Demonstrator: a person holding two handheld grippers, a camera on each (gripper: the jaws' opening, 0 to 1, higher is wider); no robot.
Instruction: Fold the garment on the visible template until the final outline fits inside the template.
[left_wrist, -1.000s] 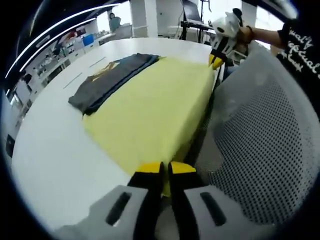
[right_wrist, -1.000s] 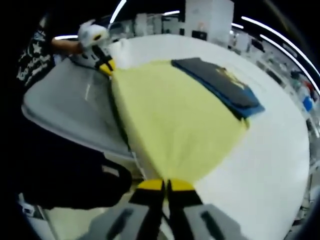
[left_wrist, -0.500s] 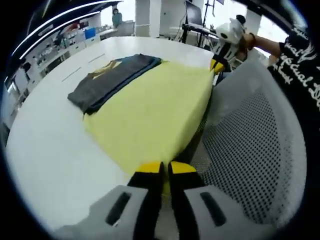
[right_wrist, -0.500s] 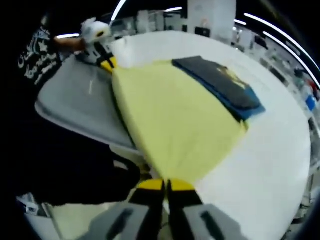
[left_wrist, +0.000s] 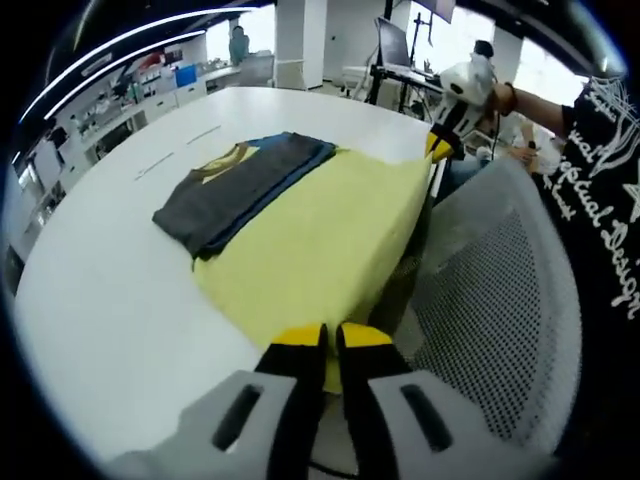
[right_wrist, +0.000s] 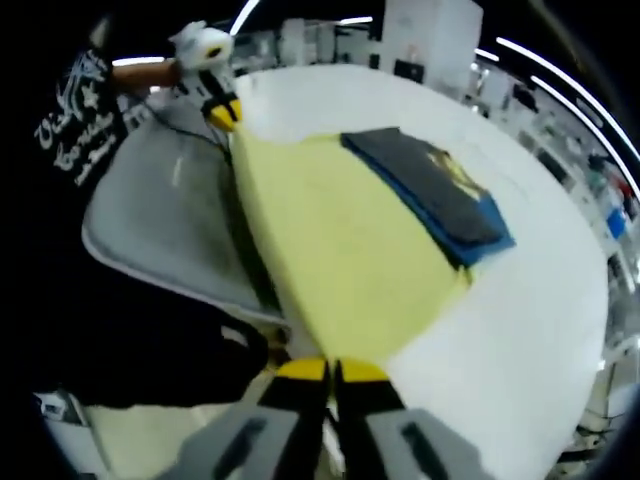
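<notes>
Both jaws clamp yellow garment (left_wrist: 320, 240) | white table (left_wrist: 110, 290) | lab room

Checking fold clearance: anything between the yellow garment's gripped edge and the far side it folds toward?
Yes. A folded dark garment lies on the far part of the yellow garment, in the fold's path. Both grippers, left and right, already clamp its near corners.

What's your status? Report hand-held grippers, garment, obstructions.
Left hand-held gripper and right hand-held gripper each shut on a near corner of the yellow garment. Folded dark garment overlaps its far edge. Mesh chair against table edge.
</notes>
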